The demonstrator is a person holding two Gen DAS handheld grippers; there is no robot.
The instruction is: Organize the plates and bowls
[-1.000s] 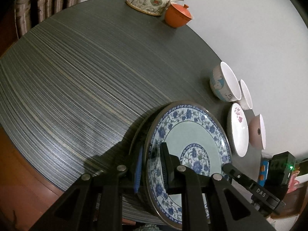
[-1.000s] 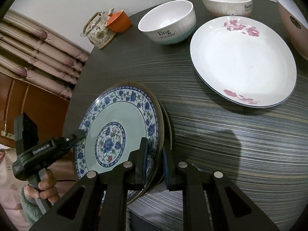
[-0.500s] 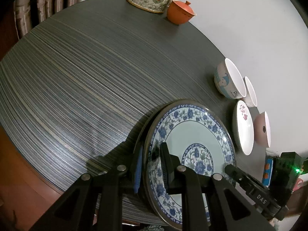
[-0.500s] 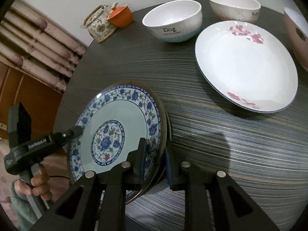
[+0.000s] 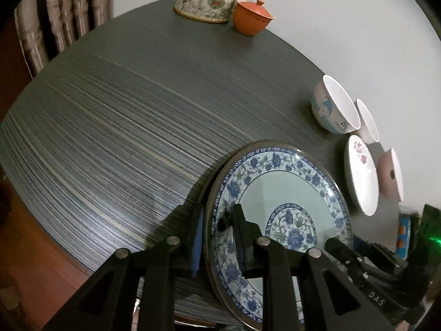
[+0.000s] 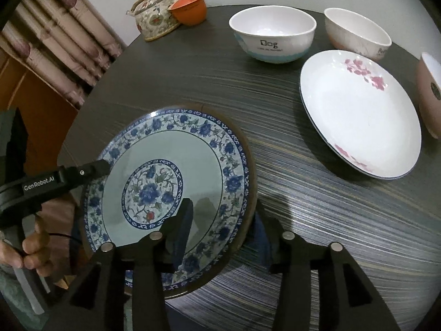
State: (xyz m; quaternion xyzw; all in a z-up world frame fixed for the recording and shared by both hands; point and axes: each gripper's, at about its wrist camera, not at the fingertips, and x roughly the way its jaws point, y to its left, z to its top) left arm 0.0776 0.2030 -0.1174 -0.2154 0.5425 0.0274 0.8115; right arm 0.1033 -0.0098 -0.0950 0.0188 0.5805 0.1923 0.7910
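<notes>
My grippers are matte black, with triangular cutouts, silver screws and blue pads [image 5: 196, 244]; one bears white "GenRobot.AI" lettering, a thin black cable trailing.

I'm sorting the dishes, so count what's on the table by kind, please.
Plates: 2, blue-patterned plate, pink-flowered plate
Bowls: 3, Dog bowl, cream bowl, pink bowl
Teapot: 1
Orange lidded cup: 1
Total: 7
</notes>
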